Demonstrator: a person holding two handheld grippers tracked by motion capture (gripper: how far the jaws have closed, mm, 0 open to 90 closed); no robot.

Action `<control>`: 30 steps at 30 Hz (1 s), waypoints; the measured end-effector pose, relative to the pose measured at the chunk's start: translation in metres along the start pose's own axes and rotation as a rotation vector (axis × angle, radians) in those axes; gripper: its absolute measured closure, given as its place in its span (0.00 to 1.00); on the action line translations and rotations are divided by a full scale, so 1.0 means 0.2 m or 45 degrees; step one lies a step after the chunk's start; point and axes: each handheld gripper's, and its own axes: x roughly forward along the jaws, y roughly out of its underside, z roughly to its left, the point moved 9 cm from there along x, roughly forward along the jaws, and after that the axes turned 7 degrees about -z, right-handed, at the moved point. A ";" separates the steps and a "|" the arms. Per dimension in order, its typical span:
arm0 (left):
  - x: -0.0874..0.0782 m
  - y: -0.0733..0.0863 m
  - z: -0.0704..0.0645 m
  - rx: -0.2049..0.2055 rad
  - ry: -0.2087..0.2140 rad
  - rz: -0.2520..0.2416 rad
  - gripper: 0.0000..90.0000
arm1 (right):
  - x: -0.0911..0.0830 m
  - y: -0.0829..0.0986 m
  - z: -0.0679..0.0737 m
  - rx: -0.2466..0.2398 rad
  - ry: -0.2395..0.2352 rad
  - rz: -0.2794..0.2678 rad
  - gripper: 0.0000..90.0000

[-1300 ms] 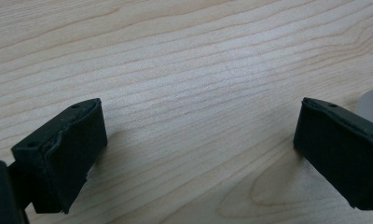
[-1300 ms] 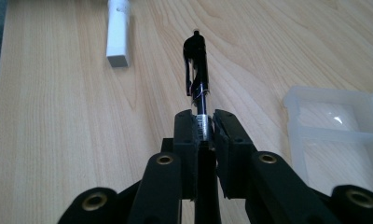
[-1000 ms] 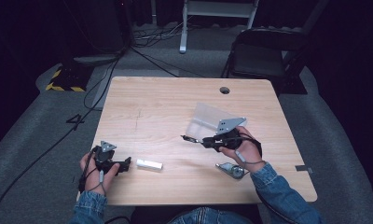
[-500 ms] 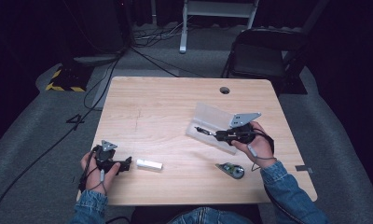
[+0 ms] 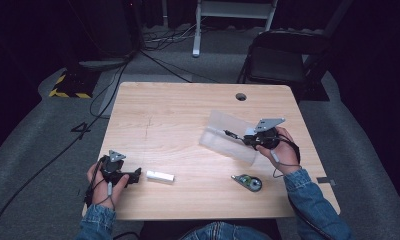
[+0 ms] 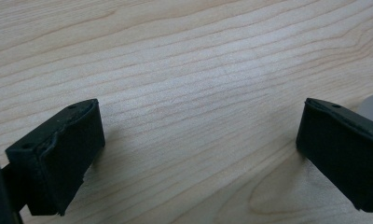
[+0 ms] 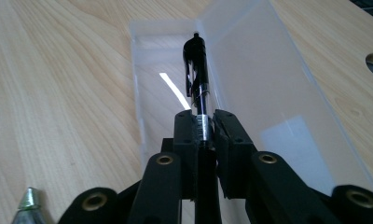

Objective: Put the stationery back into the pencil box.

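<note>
A black pen (image 7: 196, 70) sticks out forward from my right gripper (image 7: 204, 126), whose jaws are shut on its barrel. The pen hangs over a clear plastic case (image 7: 175, 93) that lies open on the table, its lid (image 7: 264, 88) folded out to the side. In the high view the right gripper (image 5: 249, 139) holds the pen (image 5: 231, 134) over the case (image 5: 228, 135) at the table's right. My left gripper (image 5: 133, 175) rests at the front left, jaws wide apart with bare wood between them (image 6: 198, 135). A white eraser (image 5: 160, 176) lies just right of it.
A small round green and grey object (image 5: 249, 182) lies near the front right edge. The wooden table (image 5: 178, 110) has a cable hole (image 5: 241, 96) at the back right. A folding chair (image 5: 278, 60) stands behind the table. A metal tip (image 7: 31, 200) shows beside my right gripper.
My right gripper has carried the pen up and to the right, from in front of the case to over its open tray. The left gripper has stayed put.
</note>
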 end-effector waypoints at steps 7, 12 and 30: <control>0.00 0.00 0.00 0.000 0.000 0.000 0.01 | 0.06 0.06 -0.02 0.010 0.007 0.043 0.89; 0.00 0.00 0.00 0.000 0.000 0.000 0.01 | 0.11 0.07 0.00 0.000 0.007 0.073 0.89; 0.00 0.00 0.00 0.000 0.000 0.000 0.01 | 0.22 0.10 0.02 -0.025 0.035 0.118 0.89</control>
